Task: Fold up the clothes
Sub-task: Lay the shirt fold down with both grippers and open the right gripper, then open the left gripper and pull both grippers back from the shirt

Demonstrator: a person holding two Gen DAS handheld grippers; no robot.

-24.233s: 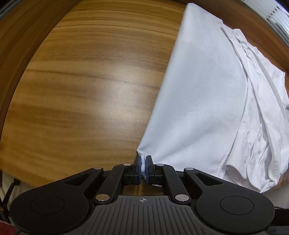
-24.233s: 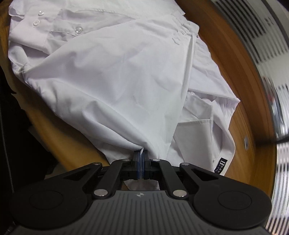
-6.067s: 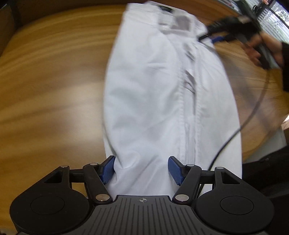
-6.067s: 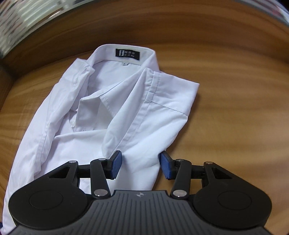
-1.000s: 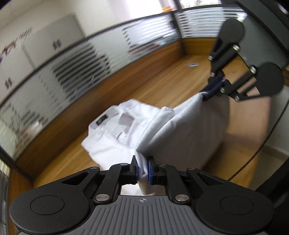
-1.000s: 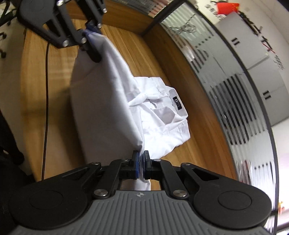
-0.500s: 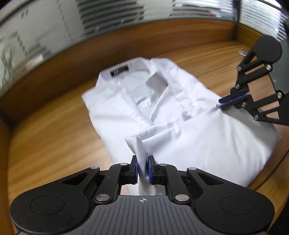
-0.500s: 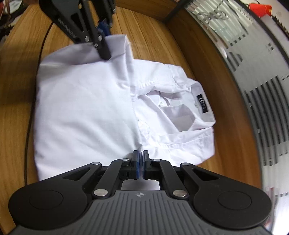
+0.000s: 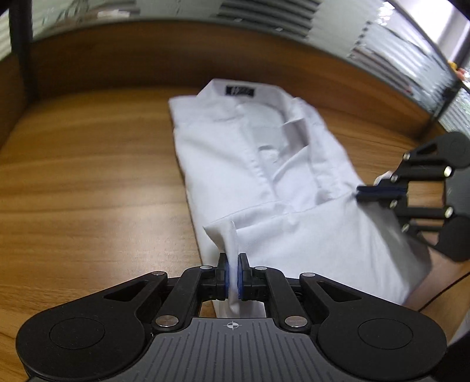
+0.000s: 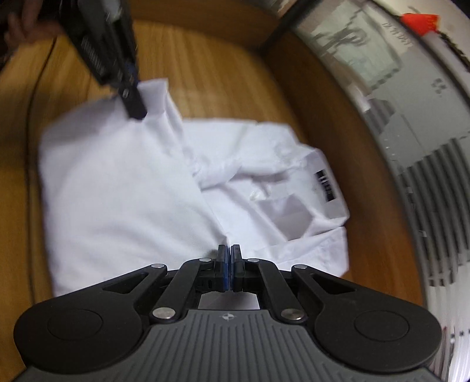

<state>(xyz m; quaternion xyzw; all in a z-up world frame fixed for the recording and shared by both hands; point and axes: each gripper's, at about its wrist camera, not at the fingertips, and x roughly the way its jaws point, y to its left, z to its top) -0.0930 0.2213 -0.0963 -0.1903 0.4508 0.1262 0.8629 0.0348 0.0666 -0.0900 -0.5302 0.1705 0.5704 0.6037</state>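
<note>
A white collared shirt lies on the wooden table, collar with a dark label at the far end. Its lower part is folded up over the front. My left gripper is shut on one corner of the folded hem. My right gripper is shut on the other corner, and it also shows at the right of the left wrist view. In the right wrist view the shirt fills the middle, and the left gripper pinches its far corner.
A wooden rim and frosted glass partitions run behind the table. A black cable hangs at the table's near right edge. Bare wood lies left of the shirt.
Both grippers have carried the shirt's hem forward and down over its front. The raised fold has sunk toward the table, and the shirt looks flatter.
</note>
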